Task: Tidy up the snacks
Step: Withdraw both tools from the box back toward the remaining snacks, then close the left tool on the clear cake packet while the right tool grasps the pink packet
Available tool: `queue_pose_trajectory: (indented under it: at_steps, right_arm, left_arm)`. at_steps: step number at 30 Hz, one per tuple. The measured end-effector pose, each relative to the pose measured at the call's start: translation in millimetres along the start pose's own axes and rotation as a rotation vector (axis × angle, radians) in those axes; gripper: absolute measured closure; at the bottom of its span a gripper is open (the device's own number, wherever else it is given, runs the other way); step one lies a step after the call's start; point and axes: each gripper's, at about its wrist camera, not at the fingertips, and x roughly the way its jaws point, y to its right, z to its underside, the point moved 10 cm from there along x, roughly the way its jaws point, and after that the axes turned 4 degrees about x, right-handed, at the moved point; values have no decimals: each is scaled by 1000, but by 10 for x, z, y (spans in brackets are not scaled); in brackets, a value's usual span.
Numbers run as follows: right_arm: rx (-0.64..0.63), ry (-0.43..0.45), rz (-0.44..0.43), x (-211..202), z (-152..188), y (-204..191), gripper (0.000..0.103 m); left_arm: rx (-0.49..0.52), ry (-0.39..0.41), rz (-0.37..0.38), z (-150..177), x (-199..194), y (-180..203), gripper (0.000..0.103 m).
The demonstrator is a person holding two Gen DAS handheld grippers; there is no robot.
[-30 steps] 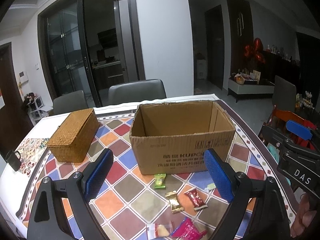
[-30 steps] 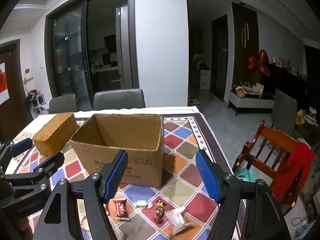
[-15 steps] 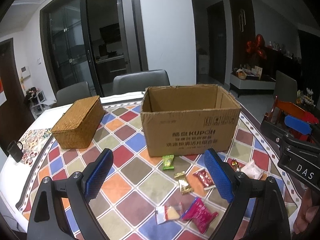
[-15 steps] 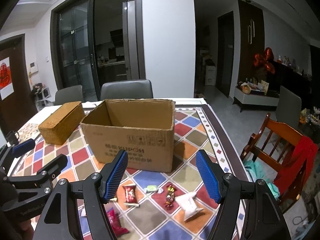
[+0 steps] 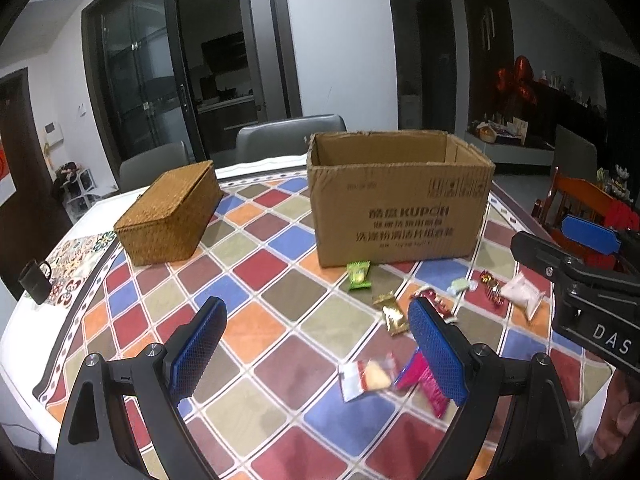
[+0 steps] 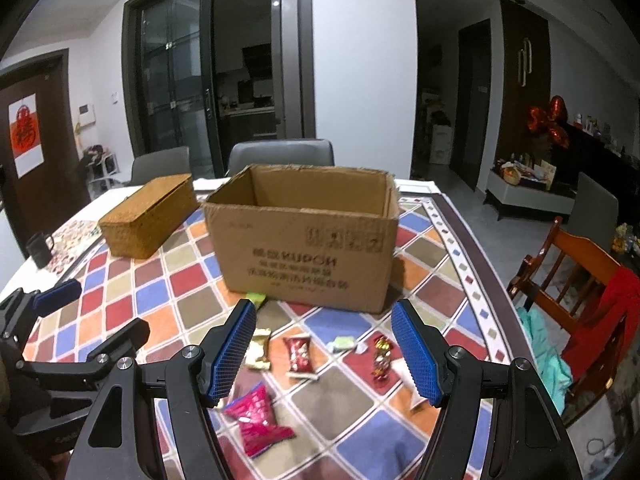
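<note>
An open, upright cardboard box (image 5: 400,204) stands on the bench. Loose snacks lie flat before it: a green packet (image 5: 359,276) touching its base, a gold packet (image 5: 391,314), a red packet (image 6: 299,356) and a pink bag (image 6: 256,418) nearest.

The left tongs (image 5: 316,344) hover with blue pads spread wide, gripping nothing. The right tongs (image 6: 334,350) hover level, equally wide and bare, at the left tongs' three o'clock.
</note>
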Motion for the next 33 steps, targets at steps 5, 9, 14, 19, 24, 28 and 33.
queue_pose_trajectory:
  at_steps: [5, 9, 14, 19, 24, 28, 33]
  right_arm:
    - [-24, -23, -9, 20, 148, -113, 32]
    - [-42, -37, -14, 53, 242, -170, 32]
    - [-65, -64, -18, 115, 392, -237, 32]
    - [-75, -102, -26, 199, 567, -295, 32]
    - [-87, -139, -36, 271, 750, -346, 32]
    - [-100, -168, -42, 346, 881, -397, 32]
    - [-101, -212, -50, 464, 1019, -416, 32]
  left_arm:
    - [-1, -18, 2, 176, 18, -47, 10]
    - [-1, -33, 9, 304, 52, -58, 10]
    - [8, -49, 8, 455, 91, -78, 10]
    - [15, -65, 20, 576, 155, -79, 10]
    - [43, -79, 20, 688, 216, -72, 10]
    - [40, -98, 35, 760, 300, -64, 10]
    - [48, -128, 48, 889, 425, -47, 10]
